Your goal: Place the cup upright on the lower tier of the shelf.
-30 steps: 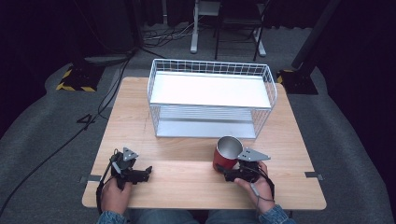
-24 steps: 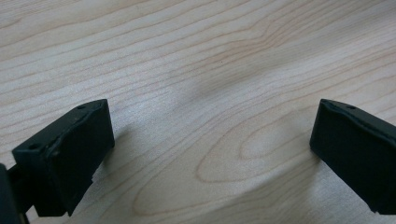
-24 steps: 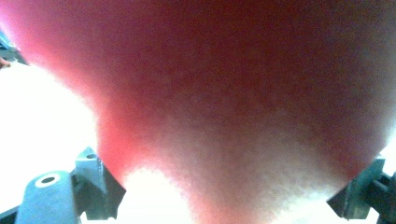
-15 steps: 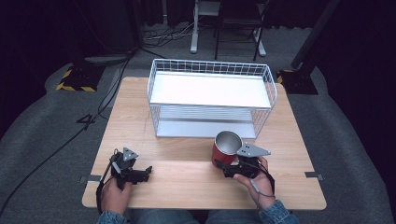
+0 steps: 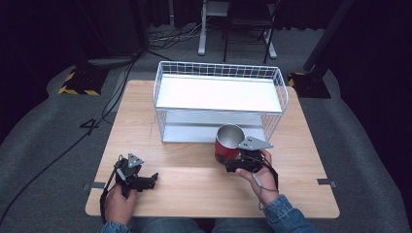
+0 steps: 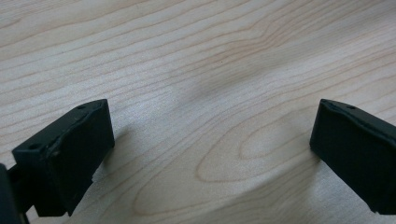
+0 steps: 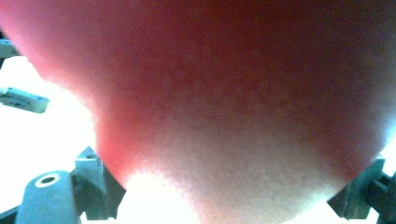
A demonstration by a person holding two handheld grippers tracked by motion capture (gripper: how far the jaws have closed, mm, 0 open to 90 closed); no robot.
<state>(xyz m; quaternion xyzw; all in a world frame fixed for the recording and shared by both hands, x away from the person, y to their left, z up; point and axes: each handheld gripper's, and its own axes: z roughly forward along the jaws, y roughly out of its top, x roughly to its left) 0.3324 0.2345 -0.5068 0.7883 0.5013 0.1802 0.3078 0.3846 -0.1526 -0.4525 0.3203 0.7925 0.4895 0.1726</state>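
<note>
Red cup [image 5: 227, 143] sits in the right tongs [image 5: 232, 164], pinched between the two jaws at its lower wall; high view shows it upright with its steel rim and open mouth facing up, just ahead of the right hand [image 5: 257, 167]. Cannot tell whether the cup's base touches the tabletop [image 5: 194, 182] or hangs just above it. In the right gripper view the cup's red side [image 7: 224, 93] is pressed right up to the camera, blurred, with a jaw at each lower corner flanking it. Grey three-cornered plate [image 5: 254, 143] of the right tongs lies just right of the cup's rim. White wire rack [image 5: 219, 102] stands right beyond the cup, its front lower edge near the cup's far side; whether they touch cannot be told. Rack has a white top shelf and a lower tier.

Left tongs [image 5: 145, 182] rest low over the tabletop, well apart to the left of the right tongs, held by the left hand [image 5: 119, 203]. Left gripper view shows the two black jaws spread wide, bare light wood grain [image 6: 210, 116] between them, nothing held. Cables trail from both tongs toward the person's wrists
</note>
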